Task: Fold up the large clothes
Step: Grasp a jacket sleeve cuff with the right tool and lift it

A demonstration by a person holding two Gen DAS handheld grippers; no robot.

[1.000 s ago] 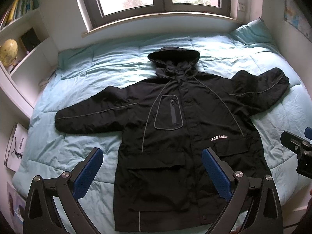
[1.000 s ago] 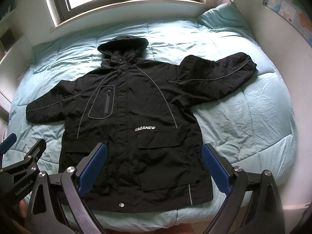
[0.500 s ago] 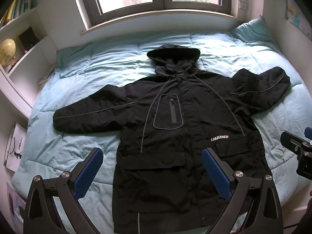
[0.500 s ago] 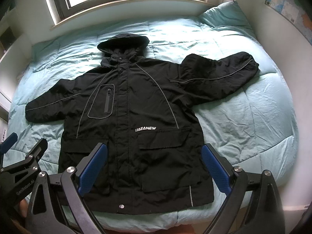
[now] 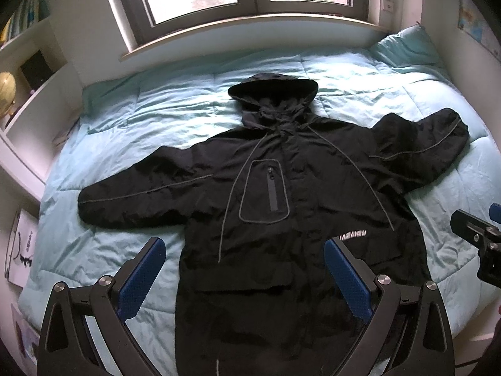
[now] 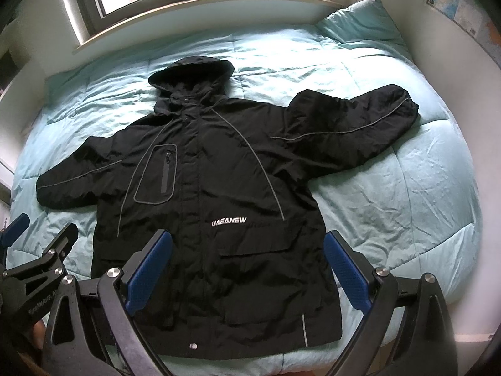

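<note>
A large black hooded jacket (image 5: 281, 213) lies flat, front up, on a light blue duvet (image 5: 156, 119), sleeves spread out to both sides and hood toward the window. It also shows in the right wrist view (image 6: 213, 194). My left gripper (image 5: 244, 250) is open and empty, hovering above the jacket's lower left part. My right gripper (image 6: 247, 241) is open and empty, above the jacket's lower hem area. Neither touches the cloth. The left gripper shows at the lower left of the right wrist view (image 6: 37, 250).
A window sill (image 5: 250, 28) runs behind the bed. White shelves with a globe (image 5: 6, 91) stand at the left. A pillow (image 6: 360, 18) lies at the far right corner. A wall with a map (image 6: 457, 9) bounds the right side.
Both grippers have moved slightly forward over the jacket, so it sits a little lower and larger in view. The jacket has not moved. Jaws stay open.
</note>
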